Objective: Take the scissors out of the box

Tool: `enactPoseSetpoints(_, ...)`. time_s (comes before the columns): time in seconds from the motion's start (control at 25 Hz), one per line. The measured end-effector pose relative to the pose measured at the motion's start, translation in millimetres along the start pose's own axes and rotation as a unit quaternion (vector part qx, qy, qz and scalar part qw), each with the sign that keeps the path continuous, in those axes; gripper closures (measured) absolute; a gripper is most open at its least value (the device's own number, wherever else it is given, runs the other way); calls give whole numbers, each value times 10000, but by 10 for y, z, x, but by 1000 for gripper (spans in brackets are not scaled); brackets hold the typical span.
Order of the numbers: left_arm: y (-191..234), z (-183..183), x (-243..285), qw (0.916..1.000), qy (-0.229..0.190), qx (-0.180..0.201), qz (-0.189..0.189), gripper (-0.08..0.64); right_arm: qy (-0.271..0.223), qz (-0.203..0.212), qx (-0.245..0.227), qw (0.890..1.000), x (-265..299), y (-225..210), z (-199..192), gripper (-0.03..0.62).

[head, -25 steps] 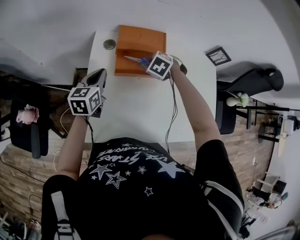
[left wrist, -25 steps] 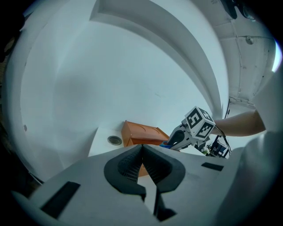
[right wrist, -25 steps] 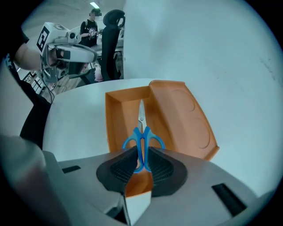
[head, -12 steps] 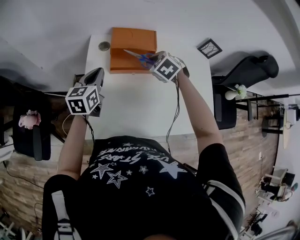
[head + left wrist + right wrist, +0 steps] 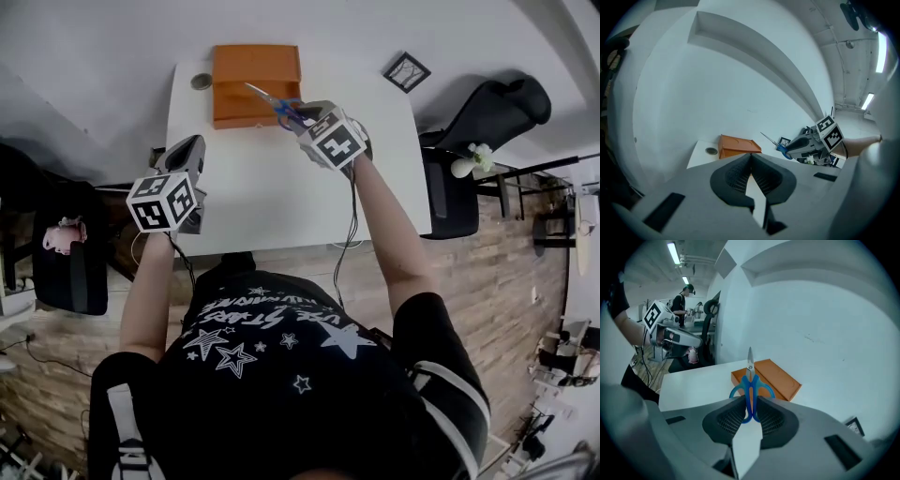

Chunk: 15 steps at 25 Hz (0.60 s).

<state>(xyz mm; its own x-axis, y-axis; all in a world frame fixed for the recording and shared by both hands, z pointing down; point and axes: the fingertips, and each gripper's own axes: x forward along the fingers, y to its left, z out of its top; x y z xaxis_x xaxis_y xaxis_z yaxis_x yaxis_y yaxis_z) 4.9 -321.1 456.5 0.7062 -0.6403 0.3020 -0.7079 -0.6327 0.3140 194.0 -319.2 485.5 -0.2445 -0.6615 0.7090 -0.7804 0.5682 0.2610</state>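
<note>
Blue-handled scissors [image 5: 273,102] hang in the air above the front right corner of the orange box [image 5: 251,75], blades pointing at the box. My right gripper [image 5: 298,116] is shut on their handles; in the right gripper view the scissors [image 5: 750,378] stick out from between the pads [image 5: 765,414], above the open box [image 5: 774,378]. My left gripper [image 5: 187,150] hovers at the table's left edge, apart from the box, with its jaws closed and nothing between them [image 5: 750,157]. From the left gripper view the box [image 5: 738,145], the scissors [image 5: 776,143] and the right gripper [image 5: 791,148] show ahead.
The box stands at the far end of a white table [image 5: 281,197], next to a small round grey thing [image 5: 202,82]. A black chair [image 5: 487,108] stands to the right, and a small framed picture [image 5: 407,71] lies on the floor beyond the table.
My right gripper has risen with the scissors and tipped them, lifting them off the box. My left gripper has drifted slightly along the table's left edge, still closed.
</note>
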Motion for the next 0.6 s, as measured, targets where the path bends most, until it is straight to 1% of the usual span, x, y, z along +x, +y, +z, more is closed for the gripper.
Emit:
enactPoseSetpoints(0.16, -211, -164, -270, 10000, 12, 36, -7, 541, -338, -72, 422, 9985, -295, 276, -100, 494)
enactPoseSetpoints(0.32, -455, -313, -565, 9999, 35, 112, -28, 541, -536, -64, 778, 9955, -596, 546, -262, 494)
enactPoseSetpoints(0.6, -807, -532, -977, 9998, 36, 166, -40, 541, -613, -46, 1031, 9928, -986, 935, -604, 494)
